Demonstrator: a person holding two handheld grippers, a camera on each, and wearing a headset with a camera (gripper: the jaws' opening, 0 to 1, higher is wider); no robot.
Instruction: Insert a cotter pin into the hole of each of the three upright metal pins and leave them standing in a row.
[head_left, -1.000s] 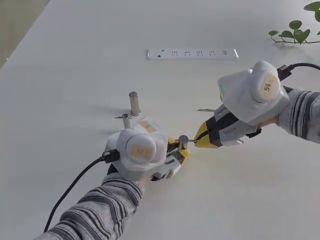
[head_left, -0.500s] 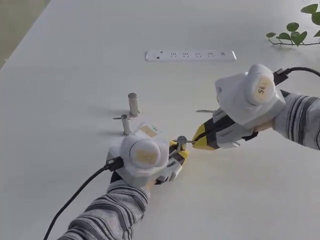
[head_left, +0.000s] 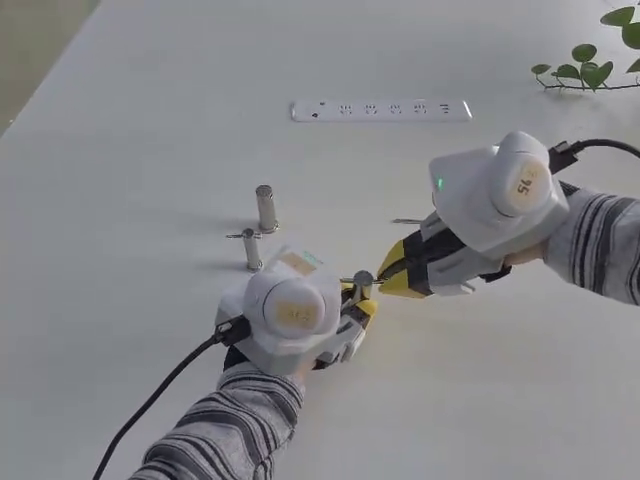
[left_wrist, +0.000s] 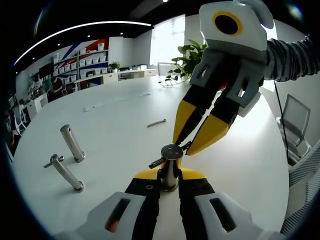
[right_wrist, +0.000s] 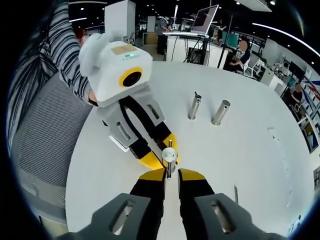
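Right gripper (head_left: 384, 279) has closed in on the held pin (head_left: 363, 288) since 1.0 s ago, and the gap from its yellow tips to the pin's cap is now much smaller. Left gripper (head_left: 357, 304) keeps the same hold.

Step in hand: cotter 2 of 3 going in.
- Left gripper is clenched on the shank of the held pin, which stands upright. Its foot is hidden by the jaws.
- Right gripper is clenched on the tail of the cotter (left_wrist: 156, 163). The cotter crosses the hole just under the cap and its tip shows on the side away from the right gripper. Judged through, or nearly.

Places, from the held pin (head view):
- Done pin (head_left: 252, 252): left and a little beyond, near, with its own cotter sticking out sideways.
- Plain pin (head_left: 266, 208): just past the done pin, hole empty.
- Spare cotter (head_left: 408, 221): flat on the surface (head_left: 150, 120), beyond and to the right, apart.

Next (judgement): push along the hole axis until the cotter seats. Release right first, then left, without tipping the pin. The held pin sits off the line of the other two and will want aligning. Then take the spare cotter to the plain pin.

Materials: the pins are smooth bright steel cylinders, and the held one has a broader round cap. The cotters are thin bent wire. The surface is matte white. The gripper tips are yellow wedges on black jaws.
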